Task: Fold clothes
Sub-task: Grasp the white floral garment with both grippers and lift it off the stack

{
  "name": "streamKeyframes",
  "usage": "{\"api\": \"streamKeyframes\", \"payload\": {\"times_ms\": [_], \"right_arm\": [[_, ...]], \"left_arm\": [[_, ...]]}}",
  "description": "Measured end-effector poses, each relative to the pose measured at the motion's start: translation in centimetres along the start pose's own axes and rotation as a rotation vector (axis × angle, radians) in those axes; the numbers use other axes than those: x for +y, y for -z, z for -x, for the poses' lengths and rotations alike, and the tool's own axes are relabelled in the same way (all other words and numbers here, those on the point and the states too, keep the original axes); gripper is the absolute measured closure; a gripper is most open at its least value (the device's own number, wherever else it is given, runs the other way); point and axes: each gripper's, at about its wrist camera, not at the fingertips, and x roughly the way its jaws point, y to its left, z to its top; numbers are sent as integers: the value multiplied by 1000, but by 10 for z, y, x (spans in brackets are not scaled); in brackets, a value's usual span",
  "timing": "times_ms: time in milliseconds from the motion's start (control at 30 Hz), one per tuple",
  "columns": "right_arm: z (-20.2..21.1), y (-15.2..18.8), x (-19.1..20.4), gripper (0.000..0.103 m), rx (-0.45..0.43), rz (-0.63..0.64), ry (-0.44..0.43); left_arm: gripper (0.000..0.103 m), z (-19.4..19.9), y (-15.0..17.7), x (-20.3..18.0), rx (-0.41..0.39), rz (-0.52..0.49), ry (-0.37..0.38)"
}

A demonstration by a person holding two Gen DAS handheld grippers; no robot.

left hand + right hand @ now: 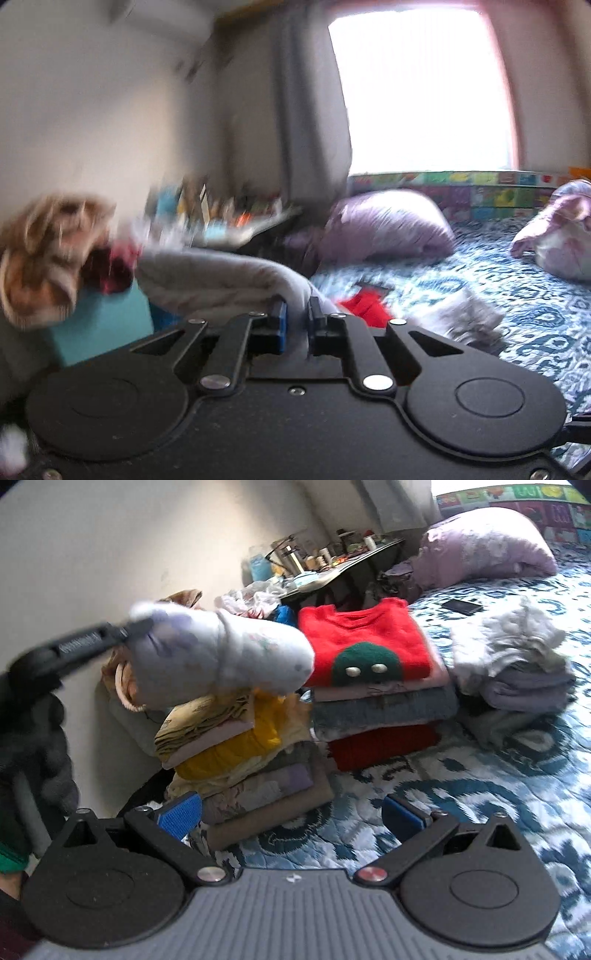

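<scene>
Several folded stacks (373, 686) stand done; left gripper (295, 314) clamps a folded pale garment (221, 653), right gripper (291, 812) gapes empty, crumpled white clothes (509, 638) remain.

No readable wording anywhere. Embossed lettering on the black side of the left gripper (136, 626) in the right wrist view, too blurred to make out. Small pale logo mark at the front edge of the grey ribbed housing (293, 878), no letters legible. Coloured picture tiles along the padded bed border (480, 181), characters indistinct.
</scene>
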Motion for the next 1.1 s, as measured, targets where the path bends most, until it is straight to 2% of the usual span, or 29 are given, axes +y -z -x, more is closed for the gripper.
{"api": "streamKeyframes", "payload": {"times_ms": [67,167,367,533,633,733,833,933,1100], "right_arm": [[19,5,-13,0,-12,-16,8],[52,16,-44,0,-12,-60,25],[123,45,-116,0,-13,-199,90],[185,71,-170,0,-28,-303,118],[221,80,-204,0,-11,-365,130],[266,80,-234,0,-25,-362,189],[311,77,-261,0,-38,-324,263],[350,80,-287,0,-54,-324,297],[372,109,-317,0,-77,-408,290]], "left_arm": [[95,14,-6,-18,-41,-39,30],[95,28,-4,-46,-58,-71,86],[95,28,21,-116,-2,-53,242],[95,20,33,-208,57,-78,383],[95,18,28,-258,65,-89,435],[95,11,23,-301,69,-78,481],[95,12,24,-326,70,-57,515],[93,13,26,-349,70,-38,547],[81,1,86,-368,337,-199,525]]}}
